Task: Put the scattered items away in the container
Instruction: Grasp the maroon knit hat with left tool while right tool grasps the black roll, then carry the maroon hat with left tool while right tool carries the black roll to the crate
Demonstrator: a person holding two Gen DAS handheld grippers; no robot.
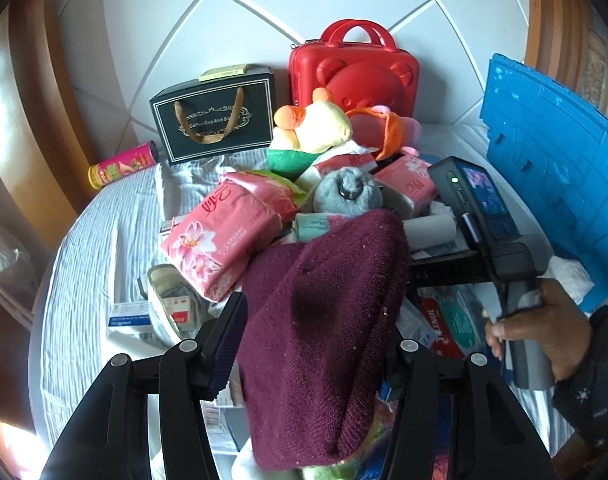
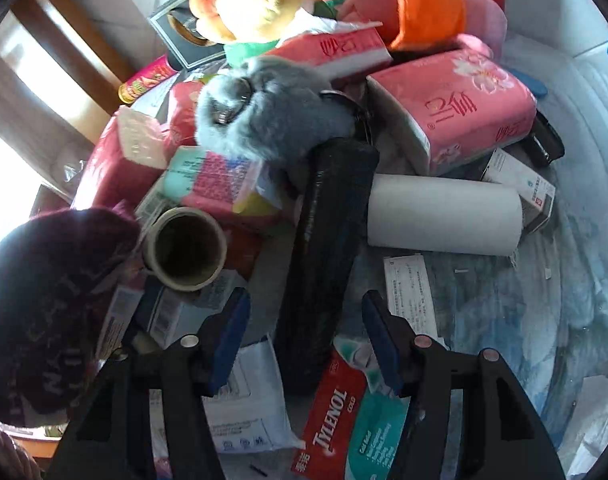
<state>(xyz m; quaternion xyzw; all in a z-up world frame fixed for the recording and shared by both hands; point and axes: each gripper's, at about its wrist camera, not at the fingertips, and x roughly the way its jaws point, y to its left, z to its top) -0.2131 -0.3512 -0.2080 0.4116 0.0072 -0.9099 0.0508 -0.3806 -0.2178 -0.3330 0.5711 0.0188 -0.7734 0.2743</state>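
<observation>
The bed [image 1: 84, 264], under a pale striped sheet, carries a heap of clutter in front of a white quilted headboard [image 1: 264, 8], with wood trim at either side. A blue crate [image 1: 552, 168], likely the container, stands tilted at the right edge. Against the headboard sit a red case [image 1: 356, 76] and a black gift bag [image 1: 216, 116]; soft toys [image 1: 316, 128], pink tissue packs [image 1: 220, 240], a white paper roll [image 2: 444, 216], a tape roll [image 2: 186, 248] and a medicine box [image 2: 332, 412] lie mixed in the pile.

The left gripper [image 1: 316, 344] has a maroon knit hat [image 1: 328, 320] lying between its fingers; they stand apart and the left pad shows clear of the wool, so the hat looks released onto the heap. The right gripper [image 2: 306, 336], held in a hand [image 1: 544, 332], points down over a black tube [image 2: 328, 240], fingers spread on either side without touching it.

The step in hand seems to be picking the tube out. Next the fingers would need to settle lower, close across its width, then carry it to the crate.
</observation>
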